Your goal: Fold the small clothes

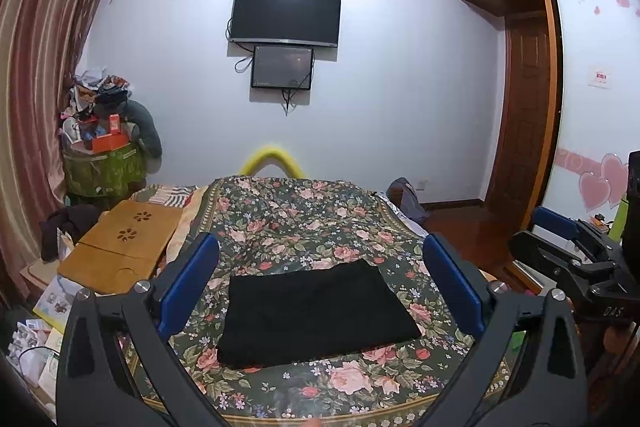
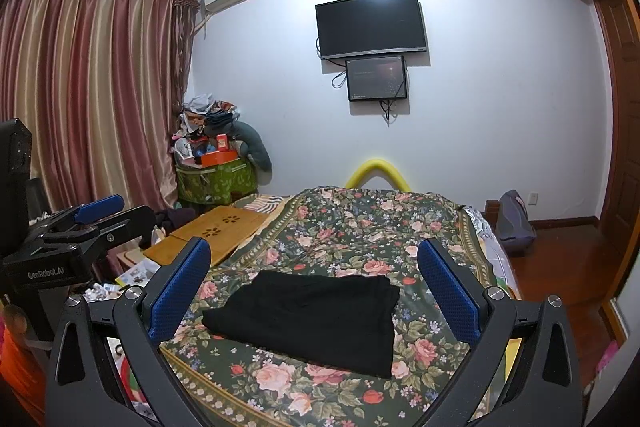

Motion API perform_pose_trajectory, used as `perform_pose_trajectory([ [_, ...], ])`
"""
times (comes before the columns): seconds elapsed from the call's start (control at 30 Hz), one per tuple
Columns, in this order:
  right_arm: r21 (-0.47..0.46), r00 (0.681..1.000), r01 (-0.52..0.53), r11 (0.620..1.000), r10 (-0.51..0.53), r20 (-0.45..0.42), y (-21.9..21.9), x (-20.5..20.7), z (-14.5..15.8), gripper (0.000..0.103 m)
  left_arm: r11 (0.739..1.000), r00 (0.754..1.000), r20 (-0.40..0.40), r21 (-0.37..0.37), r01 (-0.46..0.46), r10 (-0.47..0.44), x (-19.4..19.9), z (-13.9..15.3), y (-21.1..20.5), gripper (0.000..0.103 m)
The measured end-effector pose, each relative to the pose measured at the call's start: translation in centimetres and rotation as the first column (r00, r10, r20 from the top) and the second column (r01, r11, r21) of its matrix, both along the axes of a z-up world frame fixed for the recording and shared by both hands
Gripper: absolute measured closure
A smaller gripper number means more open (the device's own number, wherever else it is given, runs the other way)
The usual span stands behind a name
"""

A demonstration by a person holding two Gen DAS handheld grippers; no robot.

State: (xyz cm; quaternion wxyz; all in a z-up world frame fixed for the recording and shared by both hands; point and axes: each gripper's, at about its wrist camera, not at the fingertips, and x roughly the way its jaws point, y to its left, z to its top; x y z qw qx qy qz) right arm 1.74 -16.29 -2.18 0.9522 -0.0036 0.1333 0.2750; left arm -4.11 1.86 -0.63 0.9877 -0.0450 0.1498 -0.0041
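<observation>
Cloth (image 1: 316,315) lies folded flat on the quilt (image 1: 320,227), near its front edge. Left gripper (image 1: 320,287) and right gripper (image 2: 316,287) both spread, empty, above it. Pinch corners squarely, fold evenly.

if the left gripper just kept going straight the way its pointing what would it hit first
Most likely the black folded garment, which lies between the open fingers of the left gripper on the floral bedspread. Depth is unclear: on a flatter heading it could pass over the cloth and meet the bedspread beyond.
</observation>
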Motion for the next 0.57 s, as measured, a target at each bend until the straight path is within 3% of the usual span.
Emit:
perform_pose_trajectory([
  [0.57,-0.002,1.0,0.006,1.0,-0.006,-0.017,0.09,0.06,-0.27,0.0,1.0,1.0,-0.015,-0.003,0.015,-0.015,0.43,-0.26,-0.13,0.0],
])
